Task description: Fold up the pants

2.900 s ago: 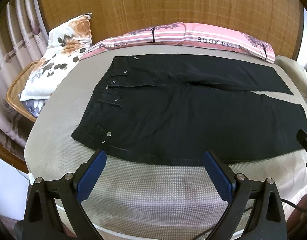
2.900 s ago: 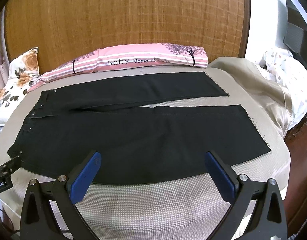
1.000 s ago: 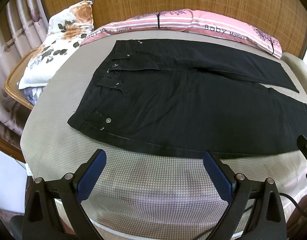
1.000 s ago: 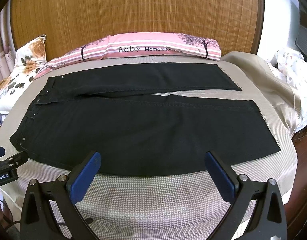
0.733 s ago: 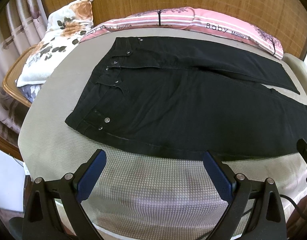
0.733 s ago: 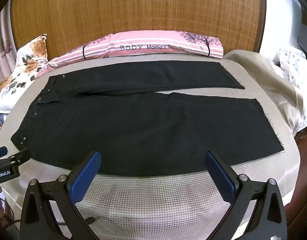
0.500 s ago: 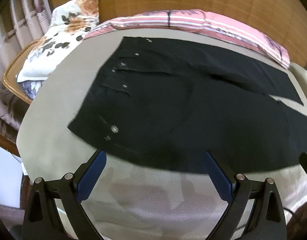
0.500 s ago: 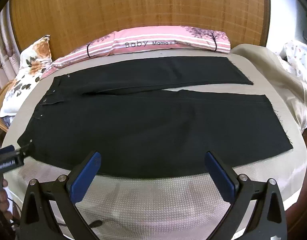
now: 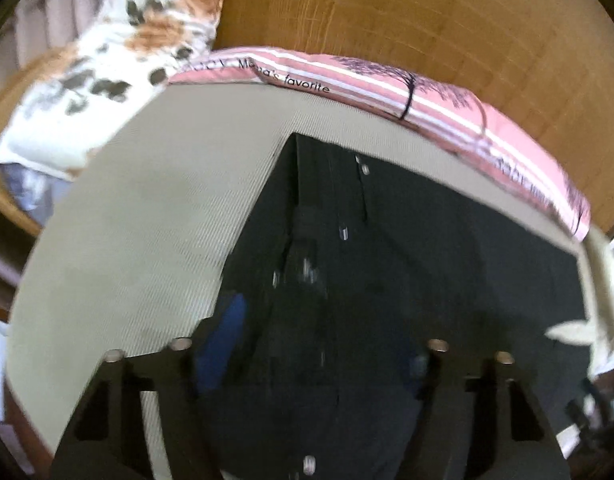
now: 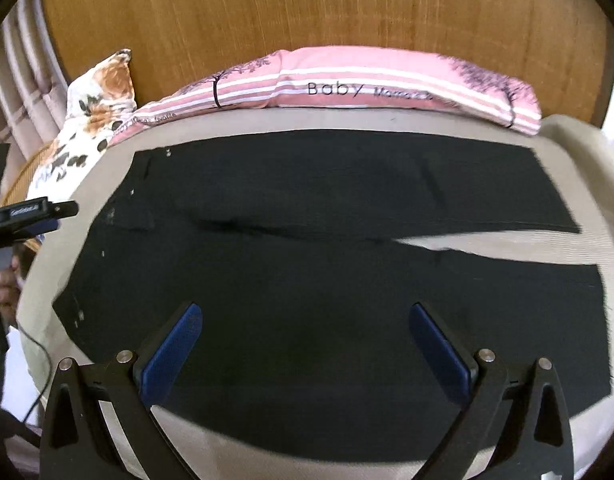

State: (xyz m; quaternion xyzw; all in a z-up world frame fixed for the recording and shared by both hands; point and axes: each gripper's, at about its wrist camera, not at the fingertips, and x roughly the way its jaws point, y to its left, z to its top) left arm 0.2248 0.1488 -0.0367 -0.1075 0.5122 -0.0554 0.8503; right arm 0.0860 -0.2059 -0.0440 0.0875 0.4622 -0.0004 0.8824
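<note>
The black pants (image 10: 307,264) lie flat on the bed (image 10: 487,240), front side up. Their long axis runs across my view, with the waistband toward the floral pillow (image 10: 95,120) and the two leg ends toward the far right edge of the mattress. The legs are spread in a narrow V, so bare sheet shows between them at the cuff end. The pink striped bolster (image 10: 347,84) lies along the headboard, parallel to the farther leg and apart from it.

That axis decides my next move, as I read it. The near leg has to go over the far one, away from me, so each claw needs a hold on the near long edge.

My left claw (image 9: 319,356) is the one over the waist end. It sits low above the waistband with denim under both pads. Its jaws are closing, but the picture is blurred and I can't see the pads pressing on cloth yet.

My right claw (image 10: 305,344) stands wide apart and empty. It hovers over the thigh of the near leg, with the pants' near edge just behind its fingers. It is the nearer one to the cuffs, which still lie well off to its right.
</note>
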